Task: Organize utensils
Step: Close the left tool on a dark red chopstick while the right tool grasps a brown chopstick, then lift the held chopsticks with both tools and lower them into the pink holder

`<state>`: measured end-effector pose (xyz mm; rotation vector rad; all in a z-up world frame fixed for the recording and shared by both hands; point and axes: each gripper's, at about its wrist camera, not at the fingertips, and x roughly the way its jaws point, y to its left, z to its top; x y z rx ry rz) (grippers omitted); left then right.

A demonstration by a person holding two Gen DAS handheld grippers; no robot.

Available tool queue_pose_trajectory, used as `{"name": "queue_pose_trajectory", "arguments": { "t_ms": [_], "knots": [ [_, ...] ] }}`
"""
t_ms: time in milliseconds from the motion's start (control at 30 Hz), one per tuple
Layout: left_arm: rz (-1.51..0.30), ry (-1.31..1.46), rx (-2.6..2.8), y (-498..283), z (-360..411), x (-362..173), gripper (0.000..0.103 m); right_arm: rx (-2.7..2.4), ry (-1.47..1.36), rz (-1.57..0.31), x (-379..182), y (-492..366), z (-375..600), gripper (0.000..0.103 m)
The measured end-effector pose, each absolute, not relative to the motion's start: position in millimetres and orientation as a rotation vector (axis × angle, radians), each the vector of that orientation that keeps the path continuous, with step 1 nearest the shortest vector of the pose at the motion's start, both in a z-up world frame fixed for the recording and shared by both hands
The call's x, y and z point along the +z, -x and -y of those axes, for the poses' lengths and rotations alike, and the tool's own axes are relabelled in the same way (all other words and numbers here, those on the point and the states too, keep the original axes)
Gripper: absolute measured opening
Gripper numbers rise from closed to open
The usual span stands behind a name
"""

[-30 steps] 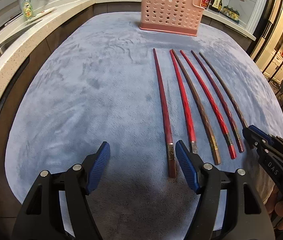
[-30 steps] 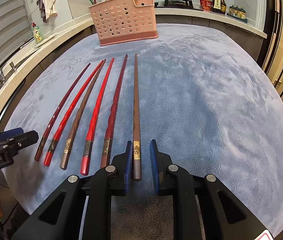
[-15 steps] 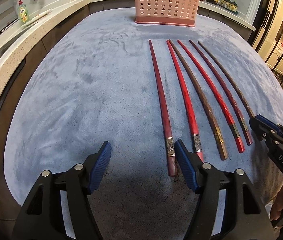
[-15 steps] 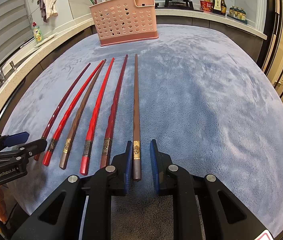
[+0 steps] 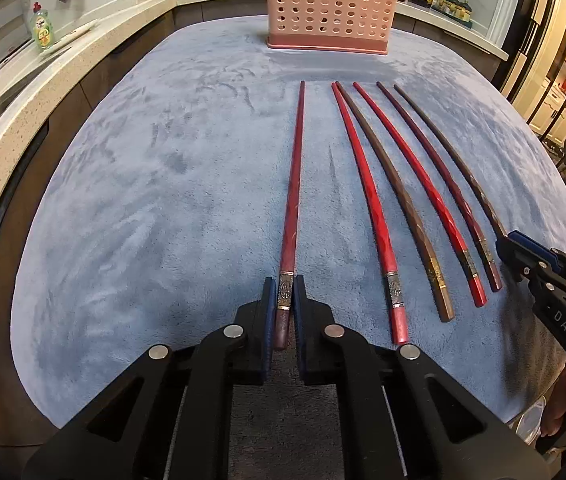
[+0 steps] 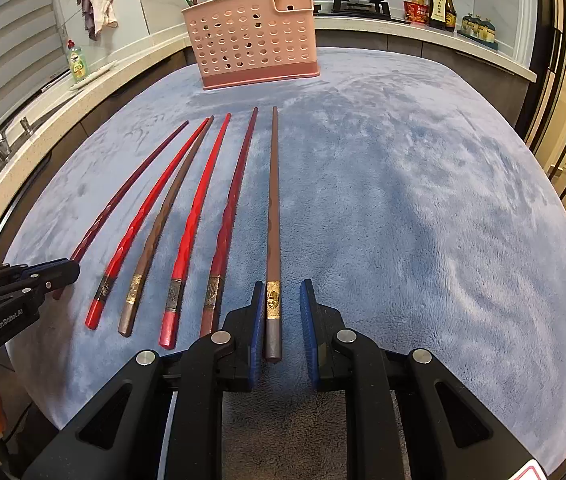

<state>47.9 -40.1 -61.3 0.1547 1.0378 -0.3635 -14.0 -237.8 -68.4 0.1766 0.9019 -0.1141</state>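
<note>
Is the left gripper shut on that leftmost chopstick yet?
Shut. The left gripper pads press both sides of the dark red chopstick at its metal band.

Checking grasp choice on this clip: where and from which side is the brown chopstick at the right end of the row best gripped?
Grip the brown chopstick at its thick near end, around the gold band. It lies flat, pointing away toward the pink basket, so the right gripper comes from the near end, one finger on each side.
</note>
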Motion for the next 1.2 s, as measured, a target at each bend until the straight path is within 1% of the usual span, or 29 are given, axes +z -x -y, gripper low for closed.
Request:
{"name": "queue_pose_trajectory", "arguments": {
  "t_ms": [67, 100, 267, 533, 900, 1200],
  "knots": [
    [-1.045, -0.142, -0.367, -49, 38, -60, 0.008, -0.112, -0.181, -0.906, -67, 14, 238, 0.009],
    [-1.047, -0.135, -0.369, -50, 37, -59, 0.008, -0.111, -0.186, -0.908, -66, 14, 239, 0.008],
    [-1.051, -0.095, -0.369, -52, 28, -53, 0.007, -0.117, -0.202, -0.899, -59, 18, 243, 0.008],
    [-1.024, -0.030, -0.364, -55, 9, -31, 0.007, -0.120, -0.221, -0.822, -23, 25, 250, 0.008],
    [-0.917, 0.051, -0.354, -69, -11, 25, 0.007, -0.131, -0.240, -0.659, 50, 19, 268, 0.007],
    [-0.823, 0.070, -0.358, -89, -13, 69, 0.007, -0.132, -0.306, -0.570, 89, 7, 291, 0.007]
  ]
}}
